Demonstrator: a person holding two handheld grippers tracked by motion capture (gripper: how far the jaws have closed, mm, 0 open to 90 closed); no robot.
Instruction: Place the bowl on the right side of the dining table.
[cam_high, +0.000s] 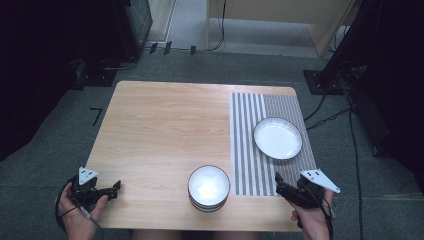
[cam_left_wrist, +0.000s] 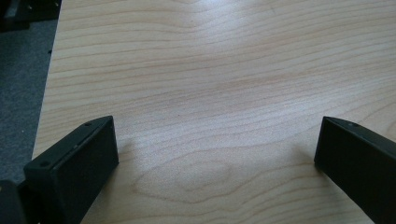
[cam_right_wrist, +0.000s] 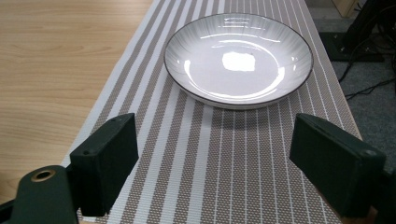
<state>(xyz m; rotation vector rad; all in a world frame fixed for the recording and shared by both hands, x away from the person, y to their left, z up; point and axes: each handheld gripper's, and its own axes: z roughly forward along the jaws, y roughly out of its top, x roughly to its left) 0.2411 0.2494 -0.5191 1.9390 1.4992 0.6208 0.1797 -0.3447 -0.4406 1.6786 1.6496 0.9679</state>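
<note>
Right gripper (cam_high: 278, 184): held in the right hand (cam_high: 312, 220) at the near right corner of the table (cam_high: 160, 130), over the near edge of the striped placemat (cam_high: 247, 150). Jaws spread wide, nothing between them, nothing gripped. In the right gripper view (cam_right_wrist: 212, 158), aimed along the placemat (cam_right_wrist: 196, 154) toward the plate (cam_right_wrist: 238, 58); bare striped weave between the two pads, plate well ahead of the jaw tips and untouched.

Left gripper (cam_high: 118, 189): held in the left hand (cam_high: 80, 217) at the near left corner of the table, jaws pointing right along the near edge. In the left gripper view (cam_left_wrist: 217, 149), jaws likewise set wide apart, empty, with bare wood grain of the table (cam_left_wrist: 210, 84) between them and its left edge in sight.

Plate (cam_high: 277, 138): white, shallow, dark-rimmed, upright on the right half of the placemat, toward the table's right side, apart from both grippers.

Stack of bowls (cam_high: 209, 188): white interior, striped outer walls, standing on bare wood near the near edge of the table, just left of the placemat, between the two grippers and closer to the right one. No contact with either gripper.

Placemat: flat along the right side of the table, light and dark stripes running from the near edge to the far edge.

Surroundings: grey carpet (cam_high: 60, 125) around the table, black stands and cables at the far corners.
</note>
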